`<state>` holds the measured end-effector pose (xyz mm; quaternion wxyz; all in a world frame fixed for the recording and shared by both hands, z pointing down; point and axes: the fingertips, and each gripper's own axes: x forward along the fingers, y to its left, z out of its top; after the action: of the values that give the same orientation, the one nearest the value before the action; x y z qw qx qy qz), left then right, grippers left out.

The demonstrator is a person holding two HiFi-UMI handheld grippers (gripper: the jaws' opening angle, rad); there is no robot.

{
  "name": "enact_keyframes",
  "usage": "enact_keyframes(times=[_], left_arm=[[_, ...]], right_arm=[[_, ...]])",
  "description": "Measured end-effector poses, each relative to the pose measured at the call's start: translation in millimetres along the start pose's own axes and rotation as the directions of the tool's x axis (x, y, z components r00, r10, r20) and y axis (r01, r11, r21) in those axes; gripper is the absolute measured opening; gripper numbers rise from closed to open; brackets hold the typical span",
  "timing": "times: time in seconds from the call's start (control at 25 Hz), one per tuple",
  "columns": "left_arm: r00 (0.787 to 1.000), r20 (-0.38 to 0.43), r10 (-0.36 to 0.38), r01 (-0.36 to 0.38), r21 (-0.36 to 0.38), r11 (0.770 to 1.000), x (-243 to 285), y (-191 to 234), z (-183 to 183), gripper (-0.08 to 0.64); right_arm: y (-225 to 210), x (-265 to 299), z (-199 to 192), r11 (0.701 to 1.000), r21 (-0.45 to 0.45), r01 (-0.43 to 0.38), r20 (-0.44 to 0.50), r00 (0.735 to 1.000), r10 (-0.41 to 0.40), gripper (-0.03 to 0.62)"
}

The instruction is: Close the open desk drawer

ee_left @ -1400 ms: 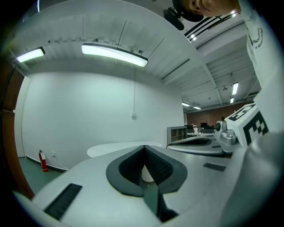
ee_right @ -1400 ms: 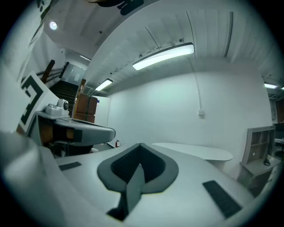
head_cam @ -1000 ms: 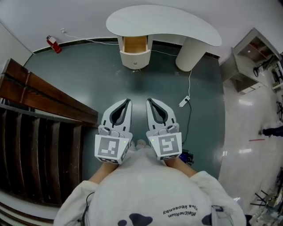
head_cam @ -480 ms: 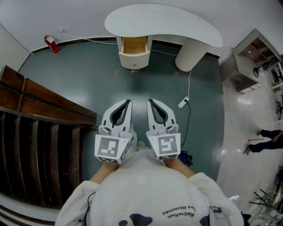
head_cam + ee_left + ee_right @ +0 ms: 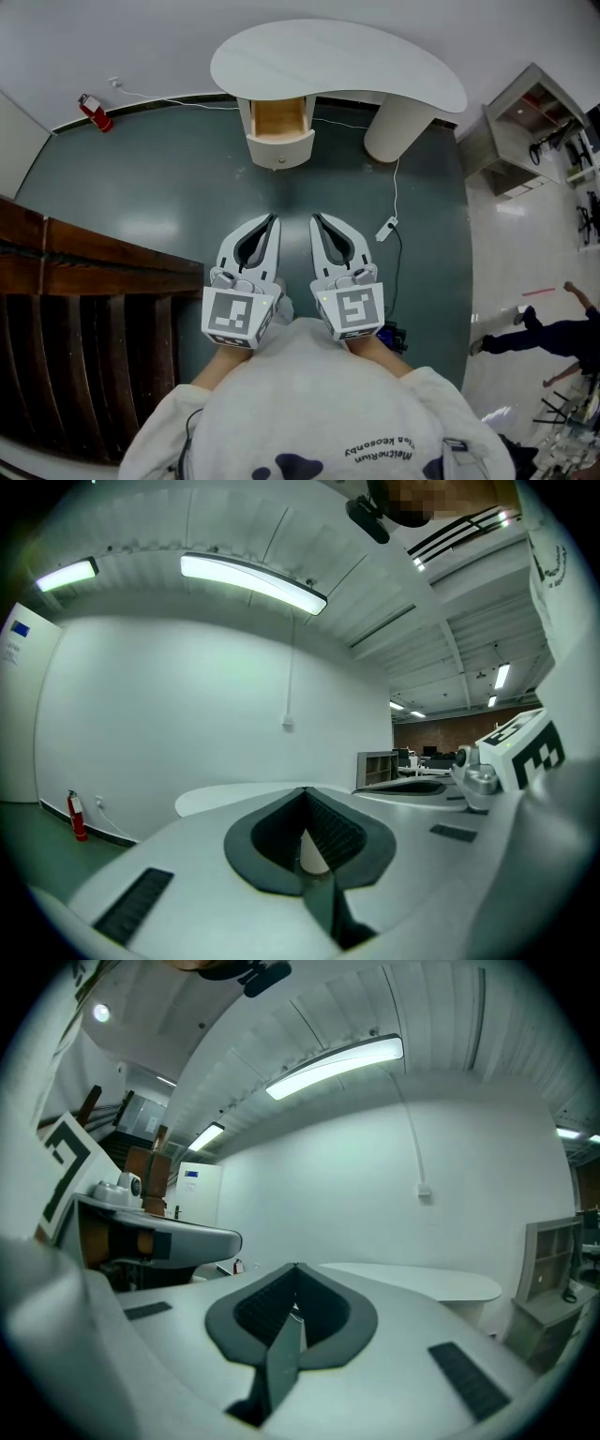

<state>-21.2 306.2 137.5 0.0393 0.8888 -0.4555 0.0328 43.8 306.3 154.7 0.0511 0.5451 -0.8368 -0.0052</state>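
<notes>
Jutting open under white desk (image 5: 337, 58), drawer (image 5: 279, 147), light wooden inside showing

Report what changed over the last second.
The wearer has stepped closer to the desk. It and its open drawer sit lower and slightly larger in the head view, the wooden bench has slid back, and a passer-by has come further in at right. The left gripper and right gripper stay shut and empty.
</notes>
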Motion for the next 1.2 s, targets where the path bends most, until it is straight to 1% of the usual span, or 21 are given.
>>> enact_keyframes(times=[0.28,0.56,0.68,0.76,0.88,0.96,1.2], left_arm=[[0.999,0.0,-0.051,0.051,0.002,0.999,22.7,38.6,3.7,0.009],[0.997,-0.015,-0.071,0.071,-0.019,0.997,39.1,61.8,-4.6,0.009],[0.997,-0.022,-0.077,0.076,-0.023,0.997,48.8,68.3,-8.3,0.009],[0.997,-0.024,-0.079,0.078,-0.026,0.997,55.4,73.0,-10.3,0.009],[0.997,-0.023,-0.078,0.077,-0.029,0.997,69.4,79.4,-10.2,0.009],[0.997,-0.022,-0.073,0.072,-0.029,0.997,82.0,81.7,-8.9,0.009],[0.999,-0.023,-0.049,0.049,-0.029,0.998,131.9,101.4,-5.1,0.009]], right_arm=[[0.5,41.9,3.6,0.999,0.007,0.049,-0.006,0.999,-0.049,0.017],[-5.7,64.6,-5.5,0.997,0.007,0.078,-0.038,0.996,-0.078,0.017],[-14.0,74.1,-7.0,0.995,-0.018,0.1,-0.038,0.994,-0.101,0.015],[-19.6,80.5,-3.7,0.992,-0.038,0.122,-0.022,0.992,-0.122,0.015],[-27.6,94.2,-3.4,0.994,0.008,0.106,0.011,0.994,-0.106,0.015],[-36.3,104.1,-6.7,0.995,0.03,0.091,0.004,0.996,-0.091,0.015],[-68.6,147.5,-11.9,0.998,0.003,0.069,-0.025,0.997,-0.069,0.015]])
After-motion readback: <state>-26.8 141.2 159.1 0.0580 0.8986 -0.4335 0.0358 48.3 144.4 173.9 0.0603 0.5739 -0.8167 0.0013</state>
